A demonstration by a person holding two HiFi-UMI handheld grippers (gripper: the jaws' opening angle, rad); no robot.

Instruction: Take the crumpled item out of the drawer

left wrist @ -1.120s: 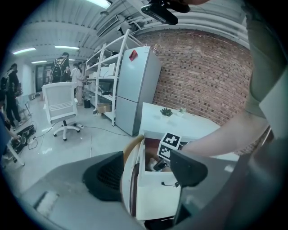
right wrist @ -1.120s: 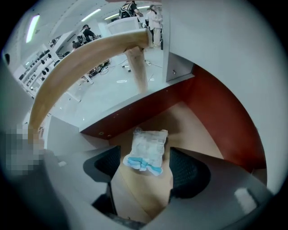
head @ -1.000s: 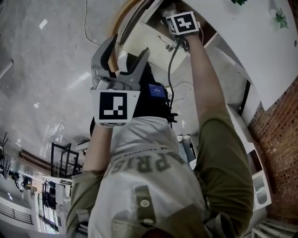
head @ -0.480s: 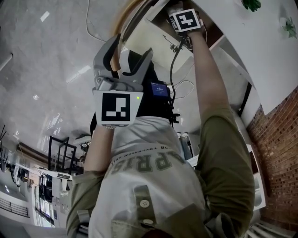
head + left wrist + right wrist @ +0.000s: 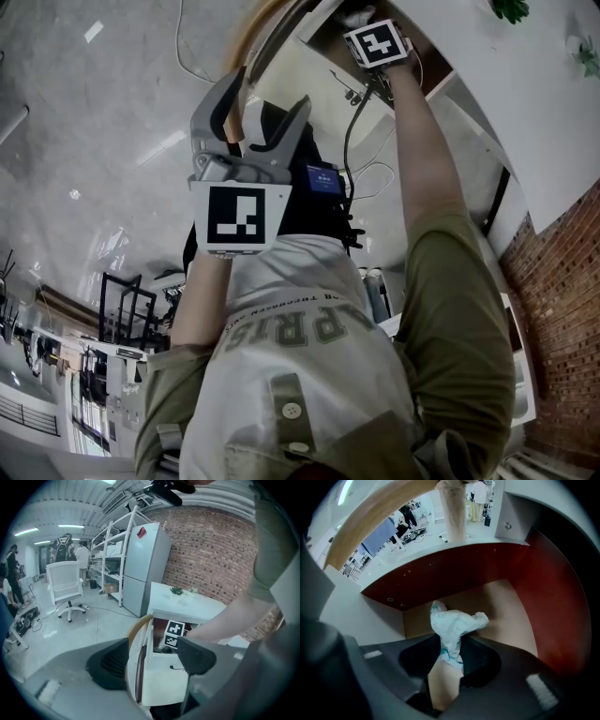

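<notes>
Right gripper view: right tool (image 5: pixel 451 662) just clamped crumpled paper (image 5: pixel 452 625) in red-walled drawer (image 5: pixel 454 569); left tool (image 5: pixel 152 651) gapes.

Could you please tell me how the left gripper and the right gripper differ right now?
The left gripper has its jaws wide apart and empty; the right gripper has just been closing its jaws and pinches the crumpled item. The left gripper hangs outside the drawer, while the right gripper reaches down into it. Both carry a marker cube.
</notes>
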